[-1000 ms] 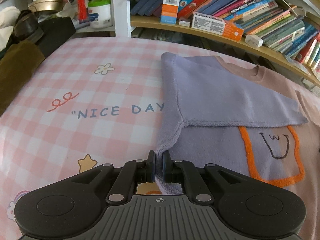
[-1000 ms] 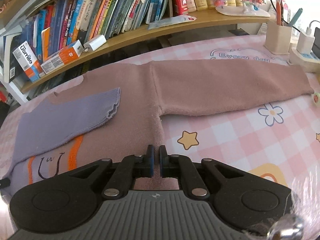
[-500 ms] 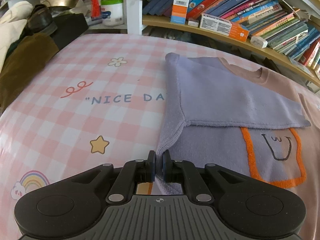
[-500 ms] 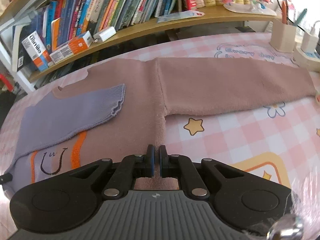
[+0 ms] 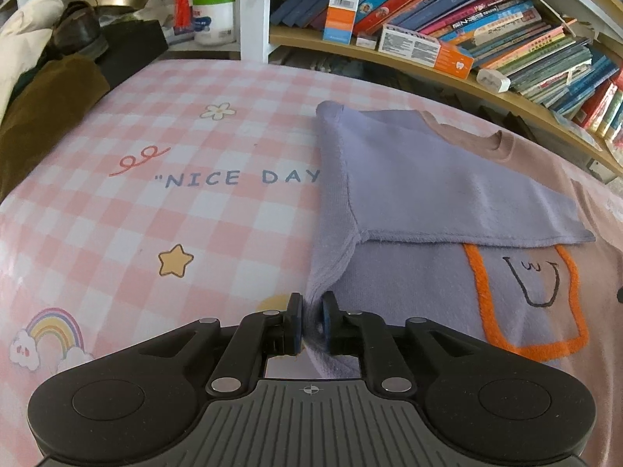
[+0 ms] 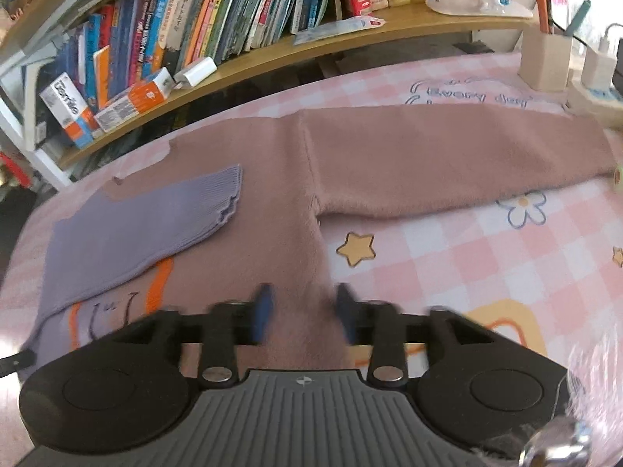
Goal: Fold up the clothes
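Observation:
A two-tone sweater, lilac on one half and dusty pink on the other (image 5: 412, 280) (image 6: 272, 210), lies flat on a pink checked cloth. Its lilac sleeve (image 5: 428, 190) (image 6: 148, 218) is folded across the chest, above an orange-outlined pocket with a smile (image 5: 529, 295). The pink sleeve (image 6: 447, 159) stretches out to the right. My left gripper (image 5: 310, 321) is shut on the lilac side edge of the sweater. My right gripper (image 6: 303, 311) is open, its blurred blue-padded fingers (image 6: 263, 309) either side of the pink side edge.
A wooden bookshelf (image 5: 467, 39) (image 6: 233, 31) runs along the far side. Dark clothes and a shoe (image 5: 58, 62) pile up at the far left. A wooden pen holder (image 6: 547, 58) and a charger (image 6: 595, 70) stand at the far right on the checked cloth (image 5: 155, 214).
The right gripper has opened and let go of the pink edge it was pinching. The left gripper stays shut on the lilac edge and has drawn back slightly.

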Tool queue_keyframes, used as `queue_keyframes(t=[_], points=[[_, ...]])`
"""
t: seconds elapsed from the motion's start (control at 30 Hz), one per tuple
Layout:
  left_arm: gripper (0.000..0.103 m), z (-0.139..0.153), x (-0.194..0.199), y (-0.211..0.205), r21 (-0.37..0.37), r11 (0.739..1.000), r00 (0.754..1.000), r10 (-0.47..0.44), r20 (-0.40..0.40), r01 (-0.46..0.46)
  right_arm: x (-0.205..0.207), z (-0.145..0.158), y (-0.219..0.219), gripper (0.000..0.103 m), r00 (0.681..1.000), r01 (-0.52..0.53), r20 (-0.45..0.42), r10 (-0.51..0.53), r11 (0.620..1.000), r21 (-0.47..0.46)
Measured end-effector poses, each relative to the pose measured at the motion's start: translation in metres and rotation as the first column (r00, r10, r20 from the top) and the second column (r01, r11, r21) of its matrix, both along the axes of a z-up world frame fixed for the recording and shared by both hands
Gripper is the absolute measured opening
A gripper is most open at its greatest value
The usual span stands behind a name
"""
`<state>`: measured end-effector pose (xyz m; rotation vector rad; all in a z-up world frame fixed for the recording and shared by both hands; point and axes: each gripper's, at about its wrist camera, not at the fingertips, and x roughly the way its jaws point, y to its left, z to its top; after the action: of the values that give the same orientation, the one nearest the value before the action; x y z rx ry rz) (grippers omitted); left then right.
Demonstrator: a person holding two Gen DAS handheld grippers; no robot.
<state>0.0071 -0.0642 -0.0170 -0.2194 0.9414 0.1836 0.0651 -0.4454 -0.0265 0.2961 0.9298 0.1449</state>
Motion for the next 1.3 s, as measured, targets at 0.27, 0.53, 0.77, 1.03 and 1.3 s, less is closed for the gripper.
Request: queue_keyframes(t=[0.27,0.53,0.77,1.03,1.3], points=[[0.021,0.007,-0.03,-0.008,-0.071,0.997,1.0,0.015,0.01,-0.015,-0.049,0.007,-0.003,0.033,0.995,-0.098,-0.004,0.098,0.993,-0.069],[0.021,0.022,-0.063,-0.022,-0.124,0.992,0.998,0.033,0.061,-0.025,-0.104,0.01,0.0,0.027,0.987,-0.16,0.006,0.163,0.975,-0.151],[0.021,0.028,-0.087,-0.044,-0.226,0.974,0.998,0.014,0.067,0.001,-0.126,0.014,0.007,0.021,0.965,-0.254,0.026,0.263,0.952,-0.171],[0.045,0.04,-0.077,-0.079,-0.21,0.973,0.993,-0.073,0.094,0.092,-0.139,0.006,0.018,0.02,0.932,-0.358,-0.013,0.363,0.914,-0.189],[0.054,0.032,-0.04,-0.087,-0.318,0.947,0.999,0.054,-0.008,-0.054,-0.145,0.003,0.02,0.021,0.922,-0.374,0.015,0.386,0.902,-0.216]])
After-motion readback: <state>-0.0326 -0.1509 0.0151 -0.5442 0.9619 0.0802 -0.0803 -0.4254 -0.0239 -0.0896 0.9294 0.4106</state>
